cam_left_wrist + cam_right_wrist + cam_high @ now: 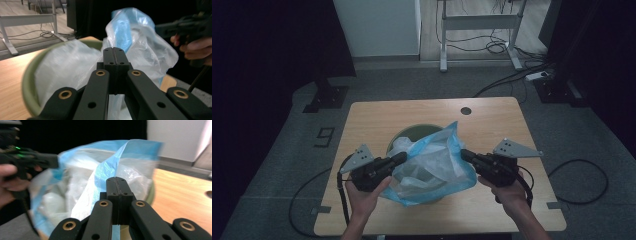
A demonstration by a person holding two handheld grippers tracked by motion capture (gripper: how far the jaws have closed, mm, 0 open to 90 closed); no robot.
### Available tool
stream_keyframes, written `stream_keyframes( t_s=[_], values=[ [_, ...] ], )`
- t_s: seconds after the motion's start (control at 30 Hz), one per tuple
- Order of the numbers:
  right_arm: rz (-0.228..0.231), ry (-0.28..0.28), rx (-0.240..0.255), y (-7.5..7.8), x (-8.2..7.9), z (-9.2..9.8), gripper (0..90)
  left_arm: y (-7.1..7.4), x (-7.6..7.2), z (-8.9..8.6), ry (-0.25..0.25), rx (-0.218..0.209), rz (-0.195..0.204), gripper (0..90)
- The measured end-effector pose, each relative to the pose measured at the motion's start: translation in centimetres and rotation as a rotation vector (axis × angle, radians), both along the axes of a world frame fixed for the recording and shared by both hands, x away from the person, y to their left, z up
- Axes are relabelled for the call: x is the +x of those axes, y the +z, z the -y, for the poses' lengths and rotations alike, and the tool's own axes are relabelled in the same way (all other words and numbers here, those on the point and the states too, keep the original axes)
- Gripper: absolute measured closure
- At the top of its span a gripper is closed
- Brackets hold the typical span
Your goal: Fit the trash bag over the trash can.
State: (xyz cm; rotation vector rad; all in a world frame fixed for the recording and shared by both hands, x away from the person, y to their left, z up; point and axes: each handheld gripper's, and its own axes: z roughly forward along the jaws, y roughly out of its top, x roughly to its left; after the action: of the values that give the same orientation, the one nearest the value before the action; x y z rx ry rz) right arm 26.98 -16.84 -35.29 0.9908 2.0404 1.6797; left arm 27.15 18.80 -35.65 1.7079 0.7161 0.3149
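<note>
A thin plastic bag (432,167), clear with blue edges, billows over a green round bin (412,131) standing mid-table. My left gripper (403,157) is shut on the bag's left edge and my right gripper (463,154) on its right edge, stretching the mouth between them. In the left gripper view the jaws (113,50) are pressed together against the bag (140,47), above the bin's rim (28,82); the right gripper (162,27) shows beyond. The right gripper view has the closed jaws (117,180) on a blue fold of the bag (82,182), with the left gripper (52,161) across from them.
The wooden table (377,115) has a round cable hole (466,110) near its far edge. Cables trail from both grippers over the front edge to the floor. A metal desk frame (479,22) and loose cables lie beyond; dark curtains stand at both sides.
</note>
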Motion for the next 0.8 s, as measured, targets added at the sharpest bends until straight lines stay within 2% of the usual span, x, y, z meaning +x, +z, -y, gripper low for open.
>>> stream_keyframes(
  t_s=[0.17, 0.23, 0.3, 0.37, 0.5, 0.63, 0.8],
  values=[
    [0.019, -0.056, -0.018, -0.2, 2.1, 0.9, 89.5, 1.2, 1.8, -1.7, 0.024, -0.042, -0.010, 90.0],
    [0.034, -0.078, -0.048, -0.3, 3.0, 1.1, 89.5, 1.4, 2.5, -2.3, 0.024, -0.059, -0.020, 90.0],
    [0.035, -0.092, -0.054, -0.5, 3.9, 1.3, 89.5, 1.4, 3.5, -2.8, 0.034, -0.058, -0.036, 90.0],
    [0.038, -0.105, -0.072, -0.7, 4.8, 1.3, 89.5, 1.2, 4.5, -3.3, 0.037, -0.066, -0.050, 90.0],
    [0.025, -0.123, -0.076, -1.3, 6.8, 1.3, 89.5, 0.5, 6.3, -4.0, 0.044, -0.074, -0.070, 90.0],
    [0.017, -0.138, -0.078, -2.4, 8.5, 1.4, 89.5, -0.2, 7.5, -4.3, 0.069, -0.060, -0.076, 90.0],
    [-0.019, -0.149, -0.085, -4.2, 10.2, 1.6, 89.6, -1.6, 9.3, -4.4, 0.099, -0.038, -0.124, 90.0]
  ],
)
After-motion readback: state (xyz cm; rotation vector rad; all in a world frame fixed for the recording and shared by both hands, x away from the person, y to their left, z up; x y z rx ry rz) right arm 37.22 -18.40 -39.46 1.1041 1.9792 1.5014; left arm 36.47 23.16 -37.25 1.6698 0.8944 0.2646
